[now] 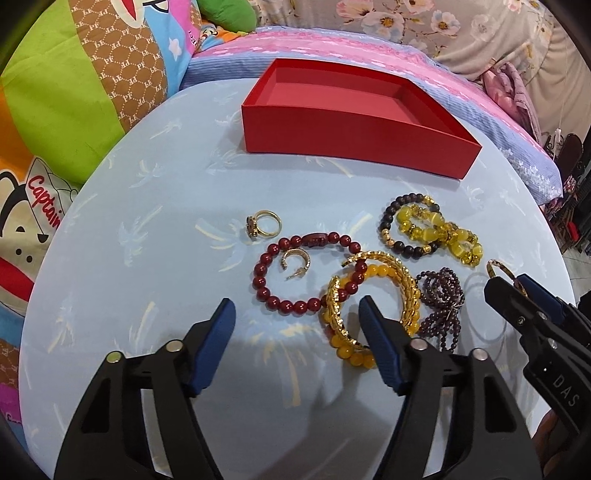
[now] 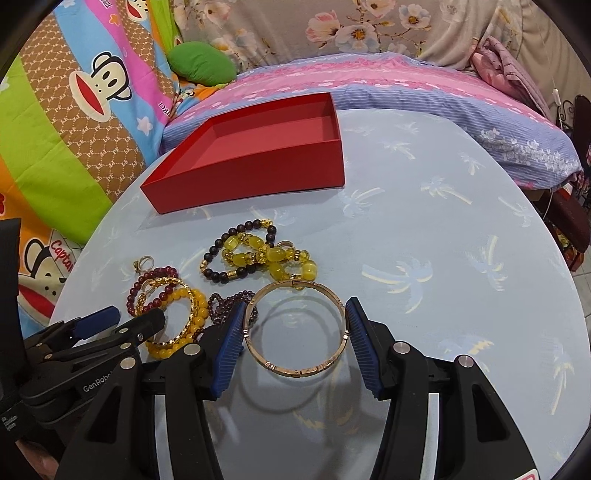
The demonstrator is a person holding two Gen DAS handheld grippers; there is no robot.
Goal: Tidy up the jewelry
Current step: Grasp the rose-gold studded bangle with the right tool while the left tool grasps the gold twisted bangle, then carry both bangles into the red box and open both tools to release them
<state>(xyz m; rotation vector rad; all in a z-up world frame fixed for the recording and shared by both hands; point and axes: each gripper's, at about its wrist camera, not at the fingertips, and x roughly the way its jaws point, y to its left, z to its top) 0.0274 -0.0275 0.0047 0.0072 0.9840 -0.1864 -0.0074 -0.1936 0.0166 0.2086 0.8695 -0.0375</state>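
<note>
**Right gripper clamps gold bangle**

Gold bangle (image 2: pixel 297 328) held between right gripper (image 2: pixel 295 343) pads, just above worktop (image 2: pixel 424 240). Left gripper (image 1: pixel 295 343) open, nothing held, over gold-and-amber bracelets (image 1: pixel 369 306). Red box (image 1: pixel 354 122) empty behind the jewelry.

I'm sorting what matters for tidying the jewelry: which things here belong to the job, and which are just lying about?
Belongs to the job:
red box
gold bangle, between the right gripper jaws
red bead bracelet
gold ring
yellow bead bracelets
gold chain bracelet

Just lying about:
cartoon pillow
green cushion
floral blanket
</note>
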